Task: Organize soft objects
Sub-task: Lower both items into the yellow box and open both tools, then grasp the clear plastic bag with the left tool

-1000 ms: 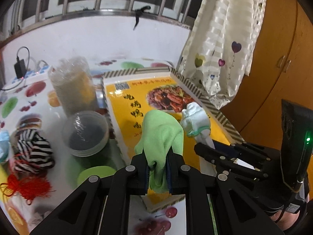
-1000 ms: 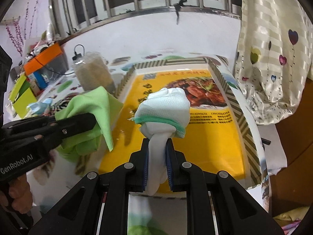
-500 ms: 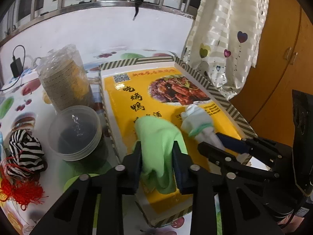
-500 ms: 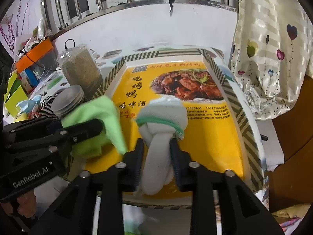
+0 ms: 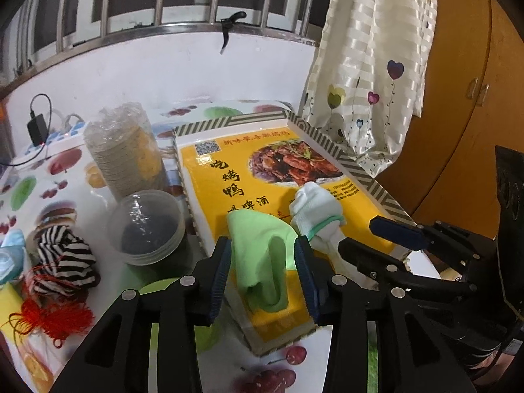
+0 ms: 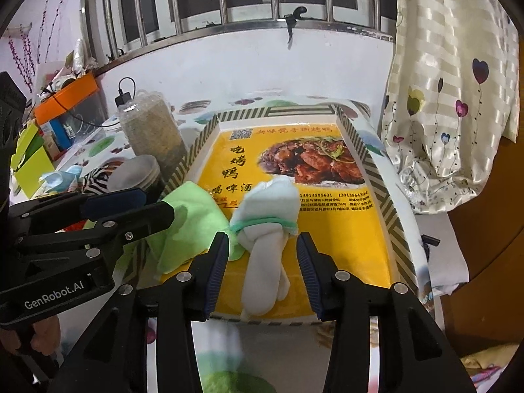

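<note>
1. Both tongs now stand with jaws spread wide, where a second ago each was clamped on its piece of fabric: the left gripper [image 5: 263, 273] has let go of the green cloth [image 5: 262, 255], and the right gripper [image 6: 262, 271] has let go of the white glove [image 6: 267, 229].
2. That release suggests both soft things have been delivered into the tray [image 6: 393, 229], so this pair looks finished.
3. Lower centre of the right wrist view, the glove lies on the yellow floor of the tray, its long axis running from the bottom edge up the frame, its bunched, green-banded end pointing away toward the window bars.
4. Just left of it the cloth sits crumpled, draped partly over the tray's near-left rim, touching or nearly touching the glove; it has no clear long axis.
5. Farther left in the left wrist view, outside the tray, a striped rag [image 5: 65, 258] and red tassel [image 5: 52, 317] wait on the table [image 5: 49, 170], beside a lidded tub [image 5: 147, 226] and a clear jar [image 5: 126, 154], which probably need sorting next.
</note>
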